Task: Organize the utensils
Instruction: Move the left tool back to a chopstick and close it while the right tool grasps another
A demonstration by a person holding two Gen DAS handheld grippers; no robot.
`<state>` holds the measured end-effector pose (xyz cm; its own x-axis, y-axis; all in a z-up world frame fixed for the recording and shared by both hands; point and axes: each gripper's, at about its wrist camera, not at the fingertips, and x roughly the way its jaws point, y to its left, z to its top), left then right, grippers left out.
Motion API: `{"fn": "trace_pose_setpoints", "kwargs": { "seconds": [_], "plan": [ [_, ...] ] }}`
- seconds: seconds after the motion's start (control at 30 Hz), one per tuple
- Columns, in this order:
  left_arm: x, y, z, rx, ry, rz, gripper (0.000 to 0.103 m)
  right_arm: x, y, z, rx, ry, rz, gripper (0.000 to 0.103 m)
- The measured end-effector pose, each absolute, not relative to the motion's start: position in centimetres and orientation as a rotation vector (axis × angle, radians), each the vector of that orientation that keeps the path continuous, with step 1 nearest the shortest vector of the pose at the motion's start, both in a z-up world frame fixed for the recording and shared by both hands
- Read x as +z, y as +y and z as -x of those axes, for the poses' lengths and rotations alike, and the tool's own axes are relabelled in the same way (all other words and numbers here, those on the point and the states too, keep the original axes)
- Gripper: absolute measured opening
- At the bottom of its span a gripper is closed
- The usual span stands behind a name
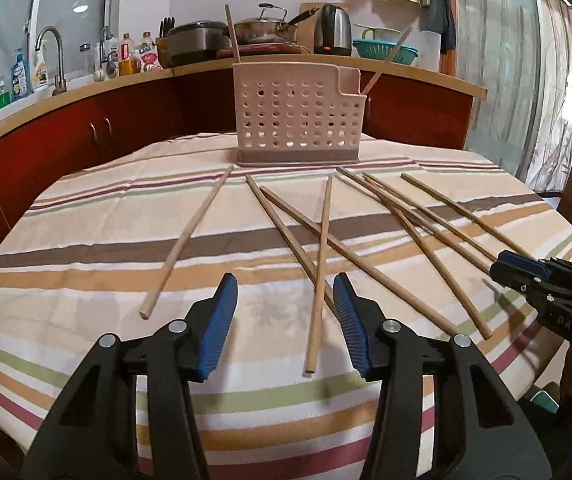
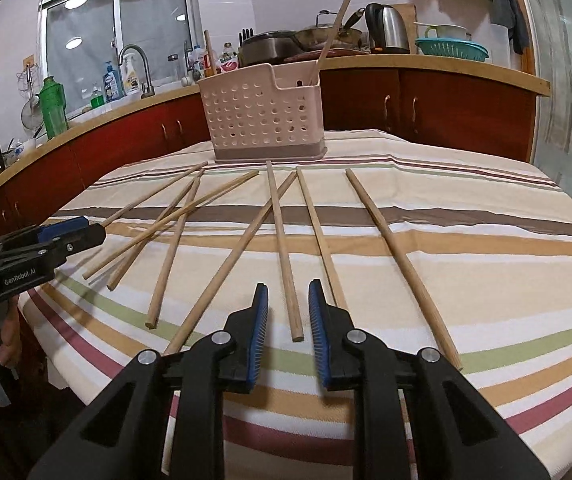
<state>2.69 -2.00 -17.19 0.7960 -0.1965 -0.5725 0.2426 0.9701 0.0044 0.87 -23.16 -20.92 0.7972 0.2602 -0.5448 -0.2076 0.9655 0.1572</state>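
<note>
The right claw (image 2: 286, 300), low in the middle of the right wrist view, stands released but narrowed, its ribbed blue pads on either side of the near end of one chopstick (image 2: 282, 256). The pads do not press on it; a gap shows on both sides. The left claw (image 1: 284, 292), low centre in the left wrist view, is likewise released and wider apart, with the near stretch of another chopstick (image 1: 319, 276) lying just inside its right-hand pad, apart from it as far as I can tell.

By my reading, the step in hand is the pick-up: each claw is lined up over a stick and neither grip is made. The next move calls for settling the pads down to the cloth and clenching on the round, slim shaft, which may roll or slip. The left stick crosses over a neighbour (image 1: 289, 240), so lifting could drag that one along.

The sticks are plain pale wood, long, thin and faintly tapered, scattered in a loose fan across the middle of both views. They lie on a striped woven cloth (image 2: 485, 240), slightly wrinkled, covering the worktop. Beyond them, upper centre, stands the holder (image 2: 262, 120), a pale pink plastic caddy with round perforations and a darker base; two sticks already lean inside it.
</note>
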Motion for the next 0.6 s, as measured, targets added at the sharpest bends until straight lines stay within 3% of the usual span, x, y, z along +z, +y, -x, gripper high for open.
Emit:
{"fn": "trace_pose_setpoints", "kwargs": {
  "seconds": [0.33, 0.6],
  "plan": [
    [-18.6, -2.6, -2.2, -0.274, 0.664, -0.100, 0.037, -21.1, -23.1, -0.8, 0.252, 0.601, -0.088, 0.022],
    [-19.3, -3.1, -2.2, -0.305, 0.686, -0.116, 0.015, -21.2, -23.2, -0.9, 0.253, 0.606, -0.090, 0.021]
  ]
}}
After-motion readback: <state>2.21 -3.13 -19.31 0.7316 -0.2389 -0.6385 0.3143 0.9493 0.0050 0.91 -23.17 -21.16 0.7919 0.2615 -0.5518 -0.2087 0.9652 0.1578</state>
